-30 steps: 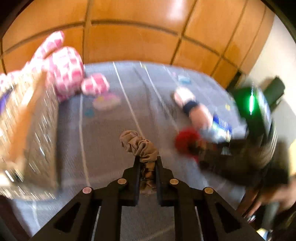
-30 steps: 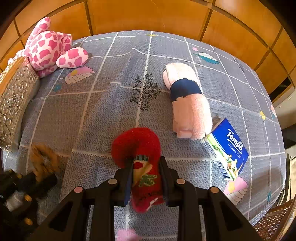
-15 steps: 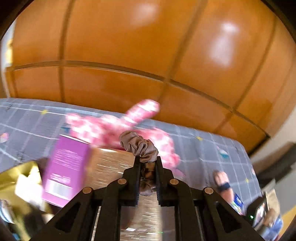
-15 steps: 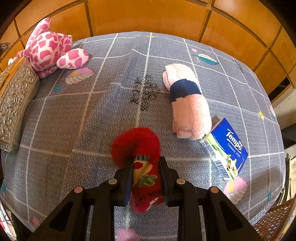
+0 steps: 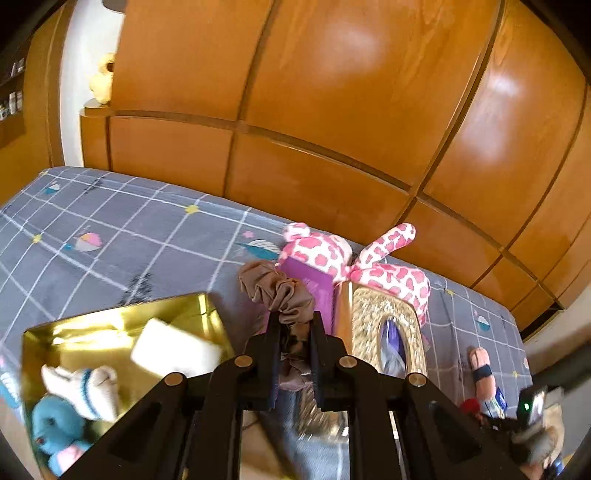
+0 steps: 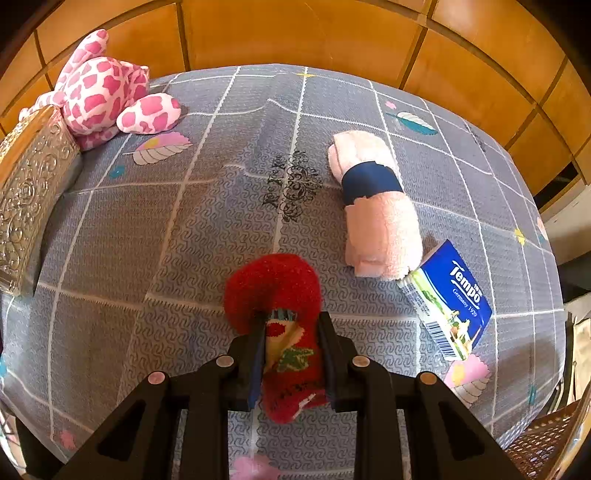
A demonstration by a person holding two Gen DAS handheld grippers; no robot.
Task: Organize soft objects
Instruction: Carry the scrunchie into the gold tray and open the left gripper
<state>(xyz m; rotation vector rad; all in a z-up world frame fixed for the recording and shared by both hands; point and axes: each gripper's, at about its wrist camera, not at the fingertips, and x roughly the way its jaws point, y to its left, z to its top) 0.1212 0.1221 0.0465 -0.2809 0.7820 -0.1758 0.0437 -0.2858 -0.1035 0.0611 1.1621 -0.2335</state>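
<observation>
My left gripper [image 5: 293, 319] is shut on a brown scrunchie [image 5: 275, 286], held in the air above the bed, just right of a gold box [image 5: 110, 325]. Inside that box lie a white block [image 5: 175, 349], a white knitted toy [image 5: 86, 391] and a blue plush toy [image 5: 55, 432]. My right gripper [image 6: 291, 325] is shut on a red fluffy sock [image 6: 273, 291] that rests on the grey bedsheet [image 6: 184, 229]. A rolled pink towel with a navy band [image 6: 376, 206] lies to the sock's upper right.
A pink-spotted plush rabbit [image 6: 107, 96] sits at the back left beside an ornate silver tissue box [image 6: 26, 184]. A purple box [image 5: 314, 291] leans behind the scrunchie. A blue Tempo tissue pack [image 6: 450, 306] touches the towel. Wooden panels [image 6: 295, 29] back the bed.
My left gripper has swung left and up with the scrunchie, from over the open sheet to beside the gold box. The right gripper and sock have not moved.
</observation>
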